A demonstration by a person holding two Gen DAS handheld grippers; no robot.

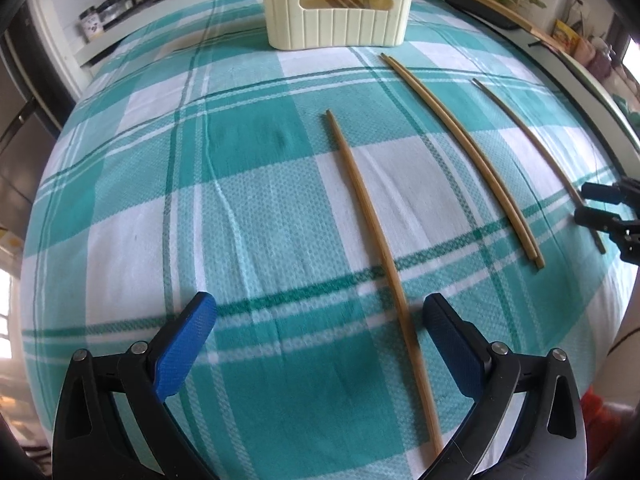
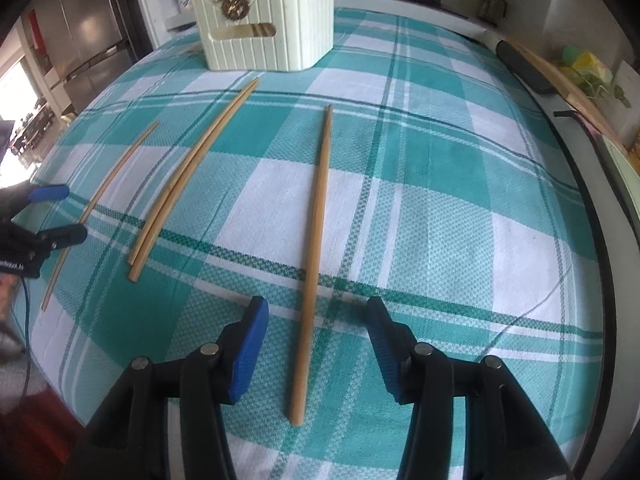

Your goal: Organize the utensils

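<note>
Grippers, left point(image 1: 319, 320) and right point(image 2: 317, 320), gape over chopsticks point(image 2: 315, 256).

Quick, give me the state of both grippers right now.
Left gripper: open, holding nothing; a chopstick lies between its fingers.
Right gripper: open, holding nothing; astride another chopstick.

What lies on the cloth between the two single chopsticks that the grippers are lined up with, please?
A pair of chopsticks lying side by side, touching, sits between the left single chopstick and the right single chopstick; both wrist views show it.
</note>
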